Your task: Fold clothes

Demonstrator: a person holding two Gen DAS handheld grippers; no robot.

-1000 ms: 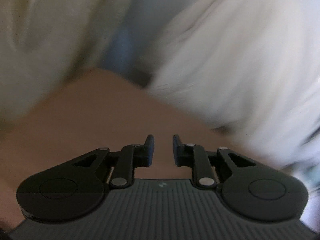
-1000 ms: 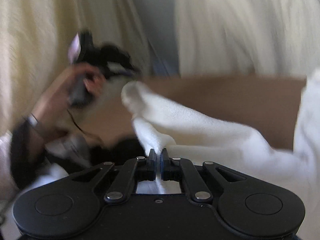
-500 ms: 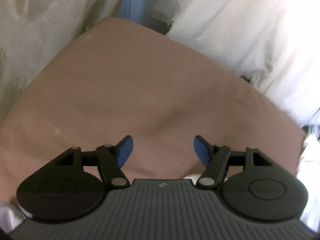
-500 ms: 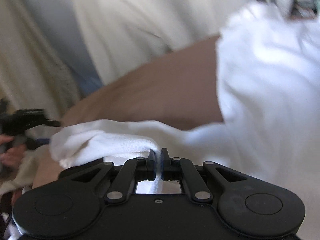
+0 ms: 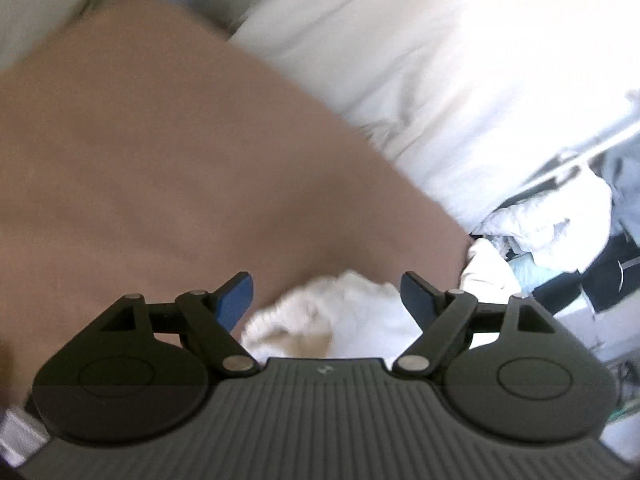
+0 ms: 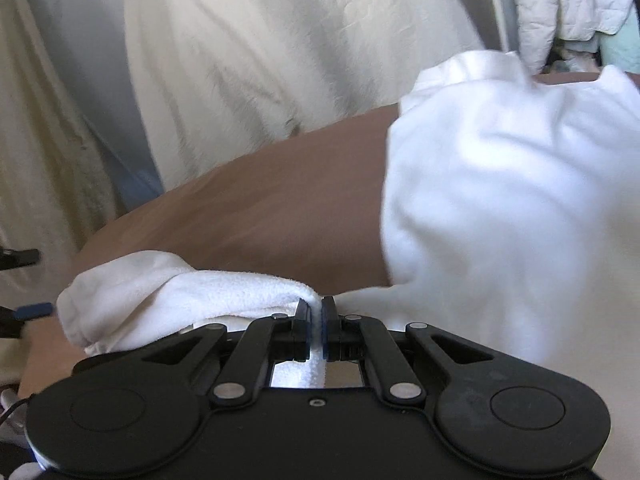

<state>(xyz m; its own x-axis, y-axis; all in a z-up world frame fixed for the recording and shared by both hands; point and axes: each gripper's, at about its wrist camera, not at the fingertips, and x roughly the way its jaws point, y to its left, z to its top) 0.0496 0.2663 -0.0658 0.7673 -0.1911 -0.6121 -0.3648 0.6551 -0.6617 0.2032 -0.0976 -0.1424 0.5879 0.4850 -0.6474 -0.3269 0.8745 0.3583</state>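
A white fleece garment [image 6: 500, 184] lies on a brown bed surface [image 6: 280, 208]. My right gripper [image 6: 317, 312] is shut on a folded edge of it, with a white fold [image 6: 160, 292] running off to the left. In the left wrist view my left gripper [image 5: 326, 292] is wide open, and a bunched end of the white garment [image 5: 320, 320] sits between and just below its blue-padded fingers [image 5: 236, 300]. The open jaws do not hold the cloth.
Pale curtains [image 6: 260, 60] hang behind the bed. A quilted white jacket [image 6: 568, 4] hangs at the upper right. In the left wrist view a pile of white and dark clothes [image 5: 560, 236] lies beyond the brown surface [image 5: 160, 160], at the right.
My left gripper opened wide and came down over the bunched end of the white garment. My right gripper kept its grip and swung, spreading the garment out to the right.
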